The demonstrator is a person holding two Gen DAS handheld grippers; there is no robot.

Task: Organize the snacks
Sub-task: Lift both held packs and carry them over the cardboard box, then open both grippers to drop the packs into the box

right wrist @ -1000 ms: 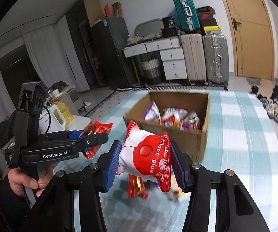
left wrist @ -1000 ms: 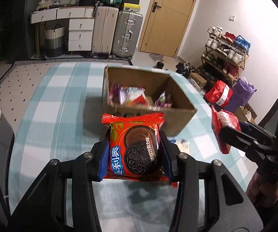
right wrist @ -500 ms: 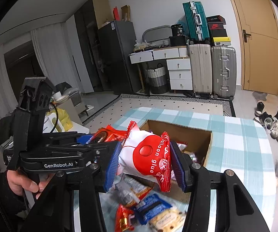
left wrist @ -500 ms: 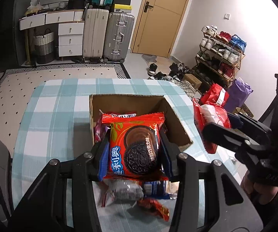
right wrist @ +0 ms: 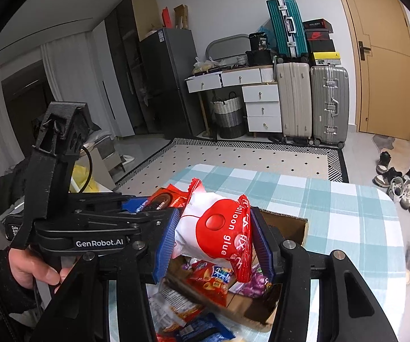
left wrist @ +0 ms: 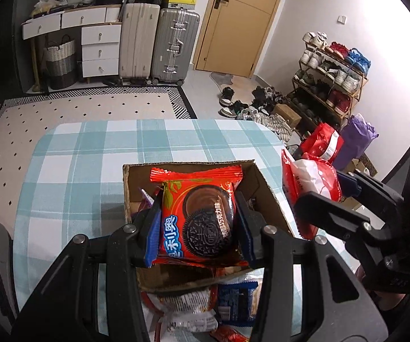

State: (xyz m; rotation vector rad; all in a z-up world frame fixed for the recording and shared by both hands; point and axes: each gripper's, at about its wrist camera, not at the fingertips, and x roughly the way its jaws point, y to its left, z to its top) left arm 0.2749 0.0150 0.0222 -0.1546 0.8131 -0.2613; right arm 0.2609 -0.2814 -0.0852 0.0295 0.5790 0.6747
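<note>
Left wrist view: the left tool (left wrist: 197, 222) grips a red Oreo packet (left wrist: 197, 216) above the cardboard box (left wrist: 264, 188); the right tool (right wrist: 214, 242) clamps a red-white packet (right wrist: 216, 228) above the box too.

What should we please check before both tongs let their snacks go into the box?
1. Left tongs clamp the Oreo packet: ok.
2. Right tongs clamp the red-and-white packet: ok.
3. Oreo packet appears over the cardboard box opening: ok.
4. Red-and-white packet fully over the opening: cannot tell.
5. Room left in the box: cannot tell, contents mostly hidden.
6. Loose snacks remain on the tablecloth: not ok.
</note>
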